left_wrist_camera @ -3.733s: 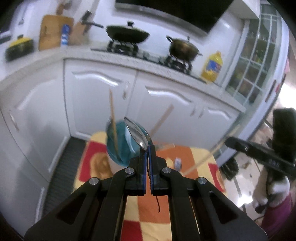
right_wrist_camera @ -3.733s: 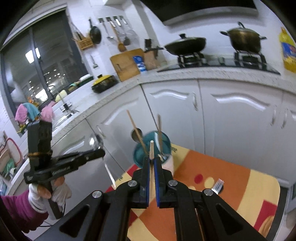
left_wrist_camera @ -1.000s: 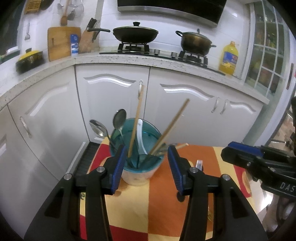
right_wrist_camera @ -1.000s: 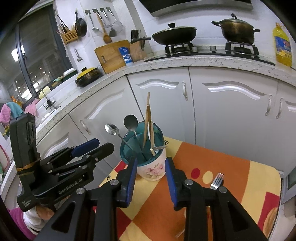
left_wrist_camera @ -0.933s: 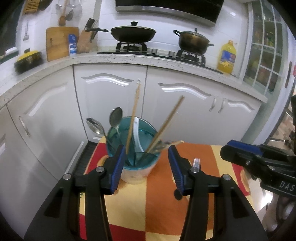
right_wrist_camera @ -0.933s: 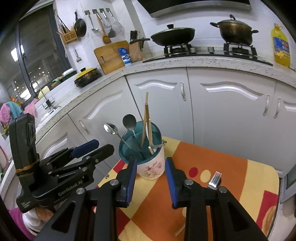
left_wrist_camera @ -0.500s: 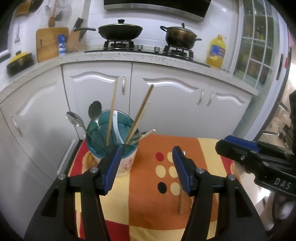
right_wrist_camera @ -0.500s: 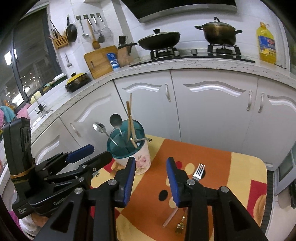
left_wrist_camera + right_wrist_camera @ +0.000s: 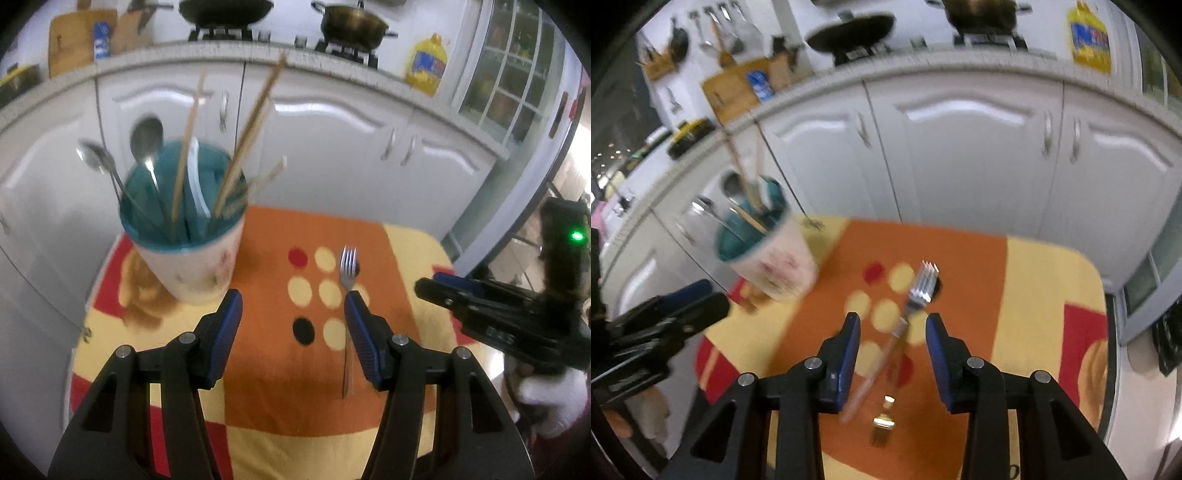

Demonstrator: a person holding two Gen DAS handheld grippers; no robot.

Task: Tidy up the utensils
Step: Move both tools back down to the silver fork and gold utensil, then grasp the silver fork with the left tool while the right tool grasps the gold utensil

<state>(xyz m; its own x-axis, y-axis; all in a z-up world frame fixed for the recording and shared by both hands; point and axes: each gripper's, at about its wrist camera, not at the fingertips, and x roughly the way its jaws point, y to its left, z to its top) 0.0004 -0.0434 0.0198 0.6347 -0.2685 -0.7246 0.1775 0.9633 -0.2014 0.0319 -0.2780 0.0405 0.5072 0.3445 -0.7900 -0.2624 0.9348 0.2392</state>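
Your right tool (image 9: 891, 328) is spread wide and holds nothing; between its blue pads (image 9: 846, 345) lies the silver fork (image 9: 916, 295) on the table (image 9: 1045, 280), its handle running back under the jaws toward 6 o'clock and its tines pointing away to about 1 o'clock; so the long axis is nearly in line with the tool, tilted slightly right; a second, gold-coloured fork (image 9: 882, 424) lies nearer you, at 6 o'clock beneath the tool, blurred; your left tool (image 9: 291, 314) is also spread and empty; from it the same silver fork (image 9: 348, 273) sits at 1 o'clock, just beyond its right pad (image 9: 360, 332), off the centre line; so, as I judge it, your right hand is the better placed: the fork is already centred in its gap, and you would need to drop and close across the handle; farther off, at 10 o'clock from both tools, stands the cup (image 9: 192, 266) with spoons (image 9: 146, 138) and chopsticks (image 9: 255, 122) upright in it; that looks the likely home for both forks
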